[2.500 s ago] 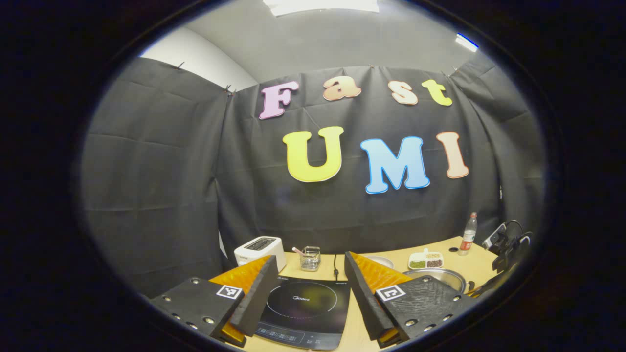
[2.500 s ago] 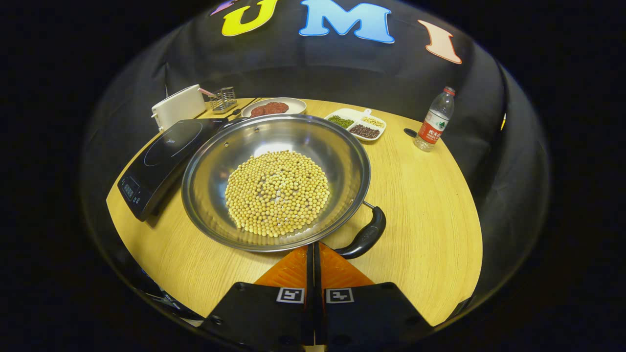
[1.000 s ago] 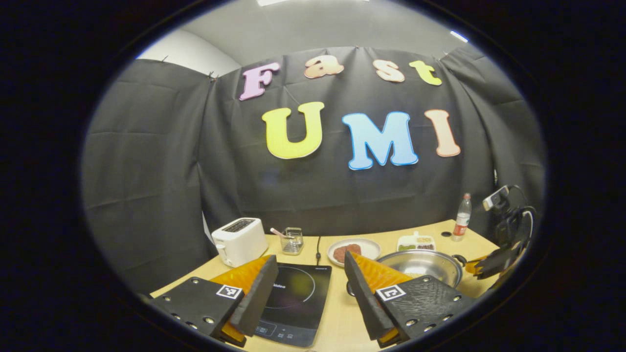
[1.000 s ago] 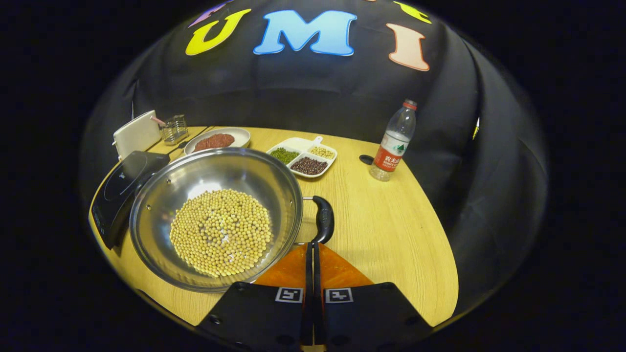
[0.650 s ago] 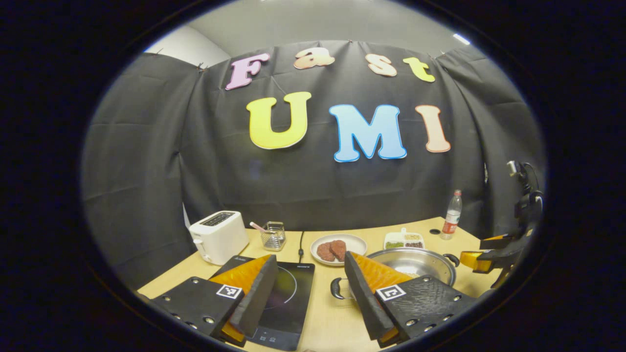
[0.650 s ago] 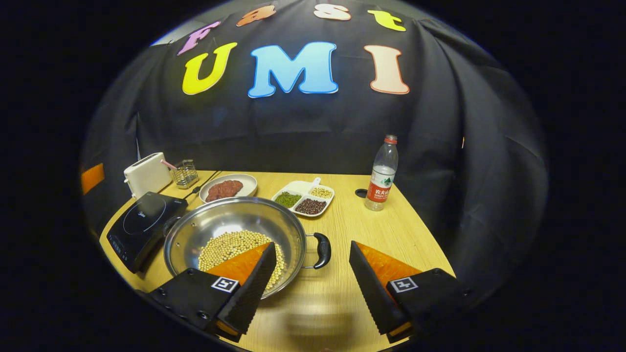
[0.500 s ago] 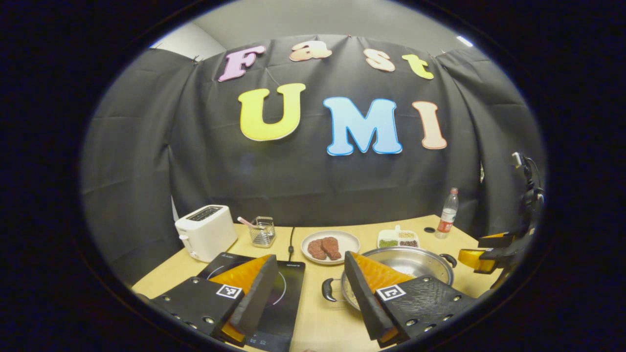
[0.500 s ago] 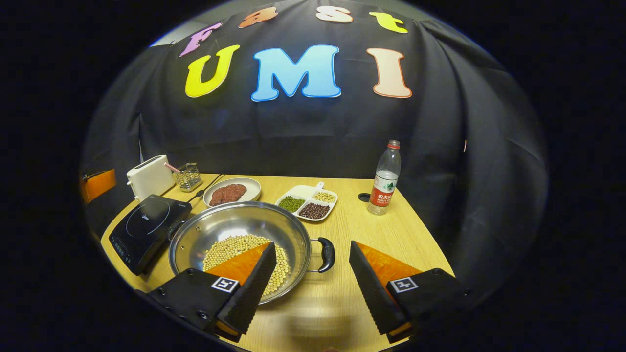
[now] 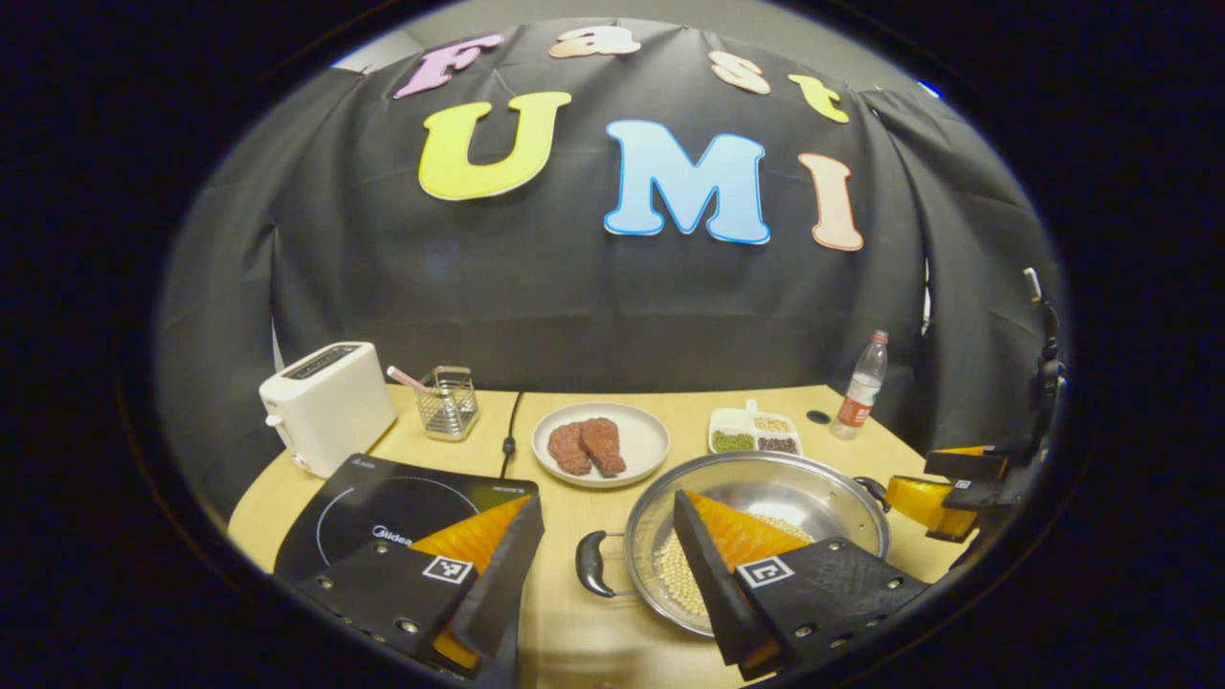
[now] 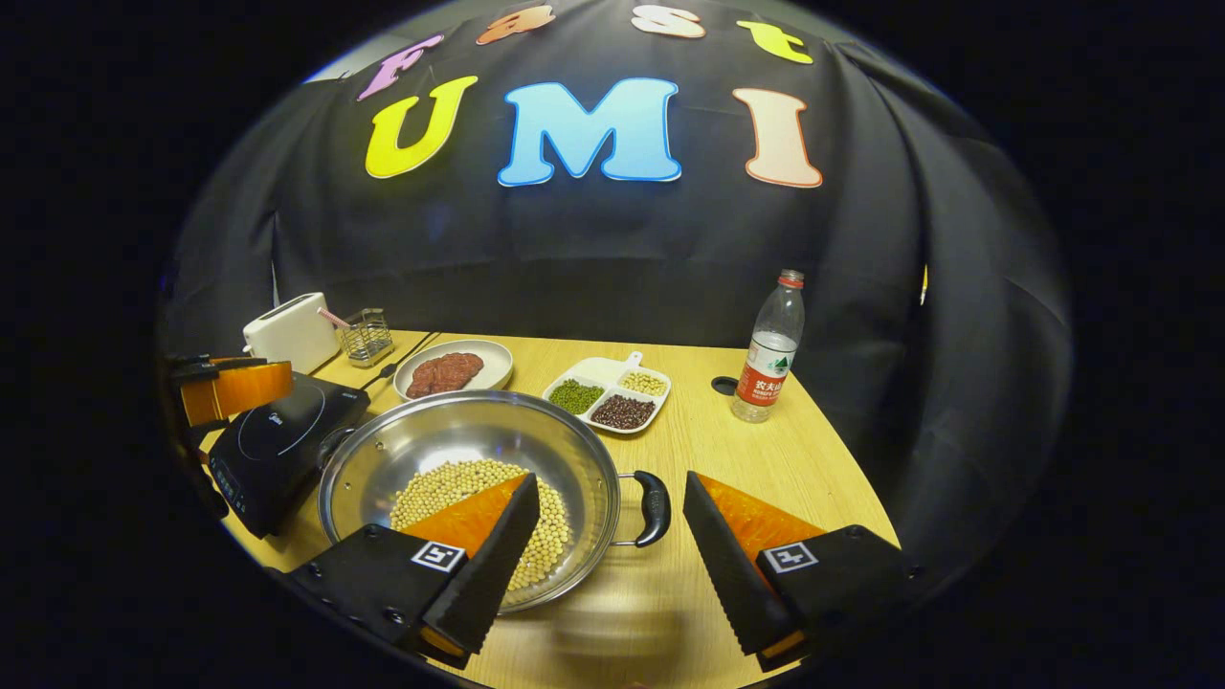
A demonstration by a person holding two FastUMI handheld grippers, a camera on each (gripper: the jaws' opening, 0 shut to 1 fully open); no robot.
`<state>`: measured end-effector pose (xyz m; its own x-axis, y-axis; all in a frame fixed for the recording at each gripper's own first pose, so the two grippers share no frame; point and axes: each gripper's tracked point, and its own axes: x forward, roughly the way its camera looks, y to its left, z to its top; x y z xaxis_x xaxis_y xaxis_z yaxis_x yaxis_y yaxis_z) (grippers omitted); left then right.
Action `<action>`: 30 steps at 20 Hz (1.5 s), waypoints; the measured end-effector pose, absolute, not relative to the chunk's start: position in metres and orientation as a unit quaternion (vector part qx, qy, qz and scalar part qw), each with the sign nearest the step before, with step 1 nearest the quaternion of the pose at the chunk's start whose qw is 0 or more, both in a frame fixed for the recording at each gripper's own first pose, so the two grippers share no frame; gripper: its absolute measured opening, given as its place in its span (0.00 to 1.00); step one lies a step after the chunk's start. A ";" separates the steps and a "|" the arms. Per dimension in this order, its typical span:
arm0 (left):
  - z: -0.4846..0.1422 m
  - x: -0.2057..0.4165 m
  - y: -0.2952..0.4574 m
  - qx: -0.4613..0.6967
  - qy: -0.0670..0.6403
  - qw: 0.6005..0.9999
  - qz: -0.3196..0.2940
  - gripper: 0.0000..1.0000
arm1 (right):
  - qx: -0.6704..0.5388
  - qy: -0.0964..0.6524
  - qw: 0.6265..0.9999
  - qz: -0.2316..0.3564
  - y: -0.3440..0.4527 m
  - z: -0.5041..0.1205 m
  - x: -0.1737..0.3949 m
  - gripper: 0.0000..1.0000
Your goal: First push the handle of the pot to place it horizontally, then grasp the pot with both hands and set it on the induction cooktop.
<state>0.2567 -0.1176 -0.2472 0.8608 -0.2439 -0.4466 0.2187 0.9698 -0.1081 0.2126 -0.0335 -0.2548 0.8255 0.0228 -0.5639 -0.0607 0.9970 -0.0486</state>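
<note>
1. The pot [image 10: 469, 478] sits on the desk [image 10: 766, 459], just right of the cooktop [image 10: 278, 431]; whether they touch cannot be told. It holds a layer of yellow beans [image 10: 459, 488].
2. The pot has two loop handles, one on each side: the right handle [image 10: 654, 508] in the right gripper view, the left handle [image 9: 590, 565] in the left gripper view.
3. The right gripper [image 10: 603, 536] has its jaws wide open and holds nothing. One finger lies in front of the pot's bowl, the other over bare desk, and the right handle shows in the gap between them.
4. The left gripper [image 9: 603, 550] also has its jaws wide open and empty. One finger lies in front of the cooktop [image 9: 402, 507], the other in front of the pot [image 9: 766, 517], with the left handle between them.
5. In the left gripper view the right gripper [image 9: 943, 488] shows at the far right edge, just beyond the pot's right side. In the right gripper view the left gripper [image 10: 225, 383] shows at the far left edge, by the cooktop.
6. Behind the pot stand a plate [image 10: 488, 364] with meat [image 10: 445, 371] and a split dish [image 10: 603, 378] of beans.
7. A toaster [image 10: 292, 330] and a wire holder [image 10: 368, 335] stand behind the cooktop.
8. A bottle [image 10: 770, 349] stands upright at the back right of the desk.
</note>
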 end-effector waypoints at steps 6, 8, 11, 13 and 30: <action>-0.308 0.258 -0.131 -0.039 0.317 0.938 -0.131 0.84 | -0.026 0.318 0.948 0.021 -0.034 -0.278 0.225 0.97; -0.324 0.259 -0.134 -0.035 0.338 0.931 -0.133 0.80 | -0.026 0.325 0.945 0.021 -0.033 -0.286 0.229 0.97; -0.338 0.260 -0.135 -0.032 0.354 0.925 -0.131 0.85 | -0.022 0.342 0.939 0.022 -0.034 -0.301 0.233 0.97; -0.346 0.262 -0.134 -0.034 0.363 0.923 -0.125 0.84 | -0.021 0.346 0.938 0.019 -0.036 -0.308 0.239 0.97; -0.374 0.269 -0.128 -0.030 0.384 0.919 -0.085 0.66 | -0.020 0.372 0.928 0.014 -0.049 -0.337 0.255 0.65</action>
<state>0.2693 -0.1280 -0.3735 0.6904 -0.1796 -0.7008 0.1338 0.9837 -0.1203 0.2550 -0.0493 -0.3366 0.7234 0.0108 -0.6903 -0.0404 0.9988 -0.0267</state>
